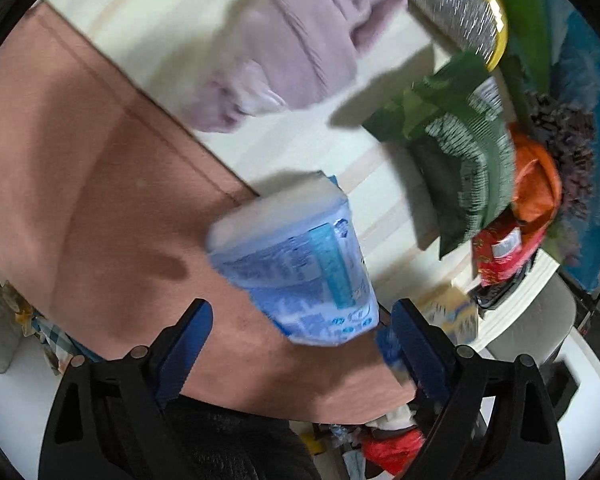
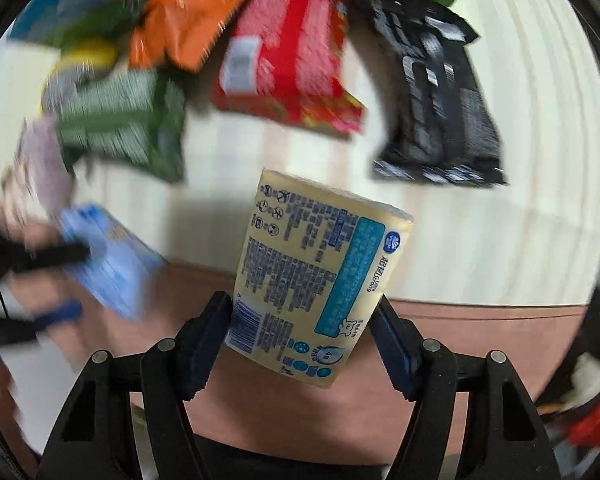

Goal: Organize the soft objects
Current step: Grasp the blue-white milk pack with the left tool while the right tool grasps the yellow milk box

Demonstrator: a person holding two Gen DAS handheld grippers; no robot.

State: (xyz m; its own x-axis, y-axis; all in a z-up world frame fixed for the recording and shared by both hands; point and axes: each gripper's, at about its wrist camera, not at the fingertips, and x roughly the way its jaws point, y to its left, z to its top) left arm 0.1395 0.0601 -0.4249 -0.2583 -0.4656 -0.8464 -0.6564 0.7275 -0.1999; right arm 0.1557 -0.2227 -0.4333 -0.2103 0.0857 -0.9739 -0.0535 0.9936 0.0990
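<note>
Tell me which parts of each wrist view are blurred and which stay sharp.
Left wrist view: the blue tissue pack and green snack bag are smeared by motion; the left gripper stays crisp. Right wrist view: the yellow tissue pack is sharp with readable print inside the right gripper, while the red bag, orange bag and left edge streak heavily. Both show fisheye curving.

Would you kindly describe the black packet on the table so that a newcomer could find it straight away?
Start at the pale striped table in the right wrist view and follow the row of snack bags along its far side. The black packet lies at the right end, just beyond the red bag. It is the only dark one, with white print, beside orange, red and green neighbours.
</note>
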